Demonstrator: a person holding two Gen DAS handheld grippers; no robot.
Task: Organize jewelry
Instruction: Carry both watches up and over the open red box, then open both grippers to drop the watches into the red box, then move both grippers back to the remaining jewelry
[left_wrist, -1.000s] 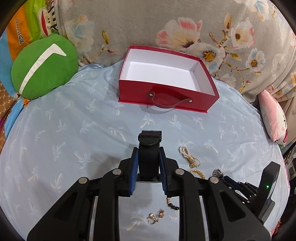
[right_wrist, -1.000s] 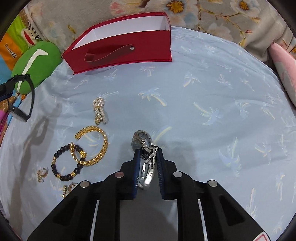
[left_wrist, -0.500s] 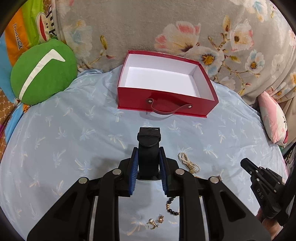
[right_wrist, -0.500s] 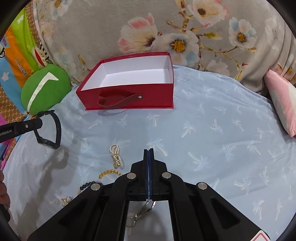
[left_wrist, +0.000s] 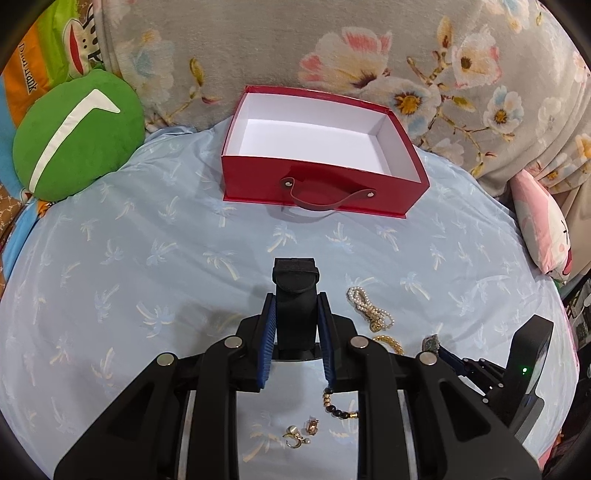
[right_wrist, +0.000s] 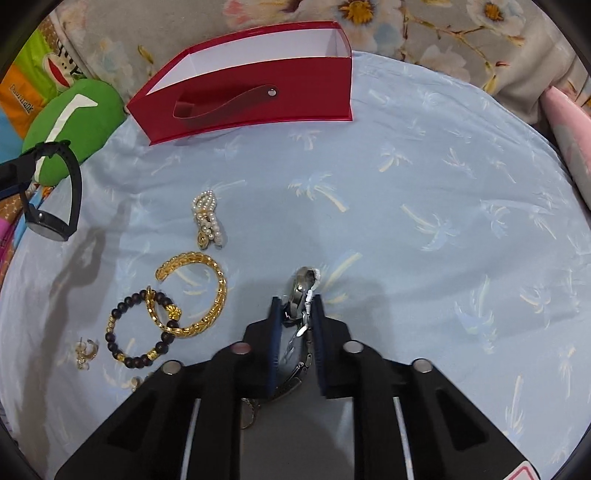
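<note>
My left gripper (left_wrist: 295, 314) is shut on a black watch (left_wrist: 295, 295), held above the blue sheet; the watch also hangs at the left edge of the right wrist view (right_wrist: 55, 206). My right gripper (right_wrist: 297, 314) is shut on a silver metal watch (right_wrist: 303, 291), low over the sheet. An open red box (left_wrist: 321, 184) with a white inside and a strap handle stands at the back, also in the right wrist view (right_wrist: 251, 99). A pearl bracelet (right_wrist: 207, 221), a gold chain bracelet (right_wrist: 199, 291), a dark bead bracelet (right_wrist: 140, 328) and earrings (right_wrist: 86, 352) lie on the sheet.
A green round cushion (left_wrist: 77, 136) lies at the back left. A floral grey blanket (left_wrist: 369, 55) rises behind the box. A pink pillow (left_wrist: 543, 229) lies at the right edge. The blue palm-print sheet (left_wrist: 147, 258) covers the bed.
My right gripper dipped back down near the sheet; the silver watch now shows between its fingers again. My left gripper with the black watch has barely moved.
</note>
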